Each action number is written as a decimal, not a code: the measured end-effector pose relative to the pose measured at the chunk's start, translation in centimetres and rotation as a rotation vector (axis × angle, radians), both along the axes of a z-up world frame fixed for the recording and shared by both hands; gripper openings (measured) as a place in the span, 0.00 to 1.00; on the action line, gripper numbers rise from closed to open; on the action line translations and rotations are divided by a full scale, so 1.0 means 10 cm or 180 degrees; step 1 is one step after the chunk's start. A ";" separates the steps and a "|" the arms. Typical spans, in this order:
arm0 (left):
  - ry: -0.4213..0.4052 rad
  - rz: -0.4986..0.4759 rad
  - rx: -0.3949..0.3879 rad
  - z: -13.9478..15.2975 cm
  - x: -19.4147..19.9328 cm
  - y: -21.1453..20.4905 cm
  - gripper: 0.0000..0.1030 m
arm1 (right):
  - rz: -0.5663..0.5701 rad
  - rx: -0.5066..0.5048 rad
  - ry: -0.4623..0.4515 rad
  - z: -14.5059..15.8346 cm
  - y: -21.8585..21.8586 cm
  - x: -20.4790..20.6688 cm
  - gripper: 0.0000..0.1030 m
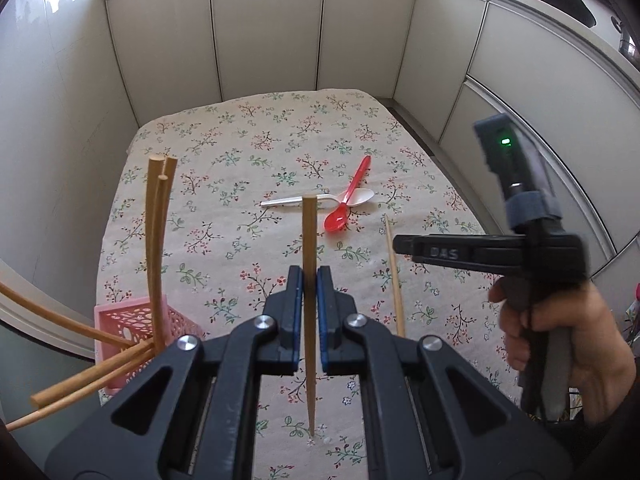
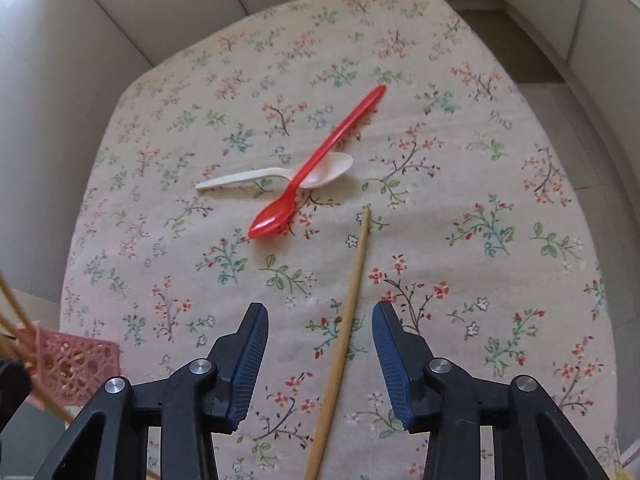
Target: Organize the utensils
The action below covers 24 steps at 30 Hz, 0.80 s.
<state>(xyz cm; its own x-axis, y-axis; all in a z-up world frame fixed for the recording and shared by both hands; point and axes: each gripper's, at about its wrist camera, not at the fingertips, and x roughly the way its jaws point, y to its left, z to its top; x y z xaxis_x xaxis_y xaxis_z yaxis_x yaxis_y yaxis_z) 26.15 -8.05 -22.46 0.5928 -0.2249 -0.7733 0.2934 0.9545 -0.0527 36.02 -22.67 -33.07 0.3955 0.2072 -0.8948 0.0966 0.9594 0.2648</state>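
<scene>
My left gripper (image 1: 309, 280) is shut on a wooden chopstick (image 1: 309, 240), held upright above the floral tablecloth (image 1: 224, 208). A pink lattice basket (image 1: 120, 320) at the near left holds several chopsticks (image 1: 156, 240) that lean out of it. A second chopstick (image 2: 352, 280) lies flat on the cloth between the fingers of my open right gripper (image 2: 320, 308); the pads stand clear of it. In the left wrist view the right gripper (image 1: 404, 246) shows from the side, gripped by a hand (image 1: 560, 336). A red spoon (image 2: 320, 160) lies across a white spoon (image 2: 248, 178) mid-table.
Pale cabinet panels (image 1: 272, 32) close in the table at the back and on both sides. The pink basket (image 2: 76, 360) sits at the cloth's near left edge. Bare floral cloth (image 2: 500, 240) stretches to the right of the lying chopstick.
</scene>
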 end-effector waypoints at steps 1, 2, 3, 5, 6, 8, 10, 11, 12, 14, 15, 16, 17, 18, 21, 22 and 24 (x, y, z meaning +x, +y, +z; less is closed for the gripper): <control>0.0002 0.0002 0.0003 -0.01 0.01 0.00 0.08 | -0.0010 -0.0039 0.0068 -0.10 0.02 0.08 0.41; 0.0013 0.0002 -0.0003 -0.01 0.01 0.00 0.08 | -0.0013 -0.0101 0.0120 -0.18 0.06 0.16 0.37; 0.0025 0.0002 -0.0013 -0.01 0.01 0.01 0.08 | -0.0023 -0.0163 0.0157 -0.26 0.08 0.24 0.35; 0.0040 0.0011 -0.0021 -0.02 0.03 0.03 0.08 | -0.0054 -0.0258 0.0220 -0.39 0.12 0.36 0.32; 0.0048 0.0012 -0.0024 -0.02 0.04 0.04 0.08 | -0.0073 -0.0307 0.0240 -0.44 0.12 0.41 0.31; 0.0053 0.0019 -0.0032 -0.02 0.03 0.07 0.08 | -0.0114 -0.0427 0.0293 -0.53 0.12 0.48 0.26; 0.0060 0.0017 -0.0040 -0.02 0.03 0.07 0.08 | -0.0138 -0.0487 0.0235 -0.54 0.12 0.51 0.22; 0.0060 0.0016 -0.0040 -0.01 0.03 0.08 0.08 | -0.0146 -0.0500 0.0241 -0.53 0.11 0.51 0.16; 0.0061 0.0014 -0.0040 -0.01 0.02 0.08 0.08 | -0.0143 -0.0526 0.0222 -0.54 0.11 0.51 0.12; 0.0056 0.0016 -0.0044 0.00 0.01 0.09 0.08 | -0.0103 -0.0606 0.0175 -0.53 0.11 0.48 0.06; 0.0047 0.0017 -0.0037 0.00 0.02 0.09 0.08 | -0.0088 -0.0592 0.0172 -0.53 0.10 0.46 0.06; 0.0033 0.0019 -0.0028 0.01 0.01 0.09 0.08 | -0.0085 -0.0565 0.0181 -0.52 0.09 0.43 0.05; 0.0019 0.0019 -0.0020 0.01 0.00 0.09 0.08 | -0.0086 -0.0550 0.0175 -0.50 0.07 0.40 0.05; 0.0005 0.0015 -0.0015 0.02 -0.01 0.09 0.08 | -0.0078 -0.0560 0.0140 -0.46 0.06 0.35 0.05; -0.0061 0.0005 -0.0004 0.07 -0.07 0.10 0.08 | -0.0064 -0.0512 -0.0039 -0.25 0.01 0.19 0.05; -0.0090 0.0002 -0.0007 0.09 -0.09 0.10 0.08 | -0.0059 -0.0477 -0.0109 -0.16 0.00 0.13 0.05; -0.0150 -0.0011 -0.0012 0.15 -0.15 0.10 0.08 | -0.0031 -0.0425 -0.0259 0.04 -0.02 -0.03 0.05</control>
<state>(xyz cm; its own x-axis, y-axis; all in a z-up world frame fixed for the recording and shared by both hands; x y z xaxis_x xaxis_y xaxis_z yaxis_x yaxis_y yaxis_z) 24.69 -7.01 -21.00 0.6277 -0.2298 -0.7437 0.2990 0.9533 -0.0422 35.72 -22.83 -32.66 0.4692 0.0842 -0.8790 0.0896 0.9858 0.1423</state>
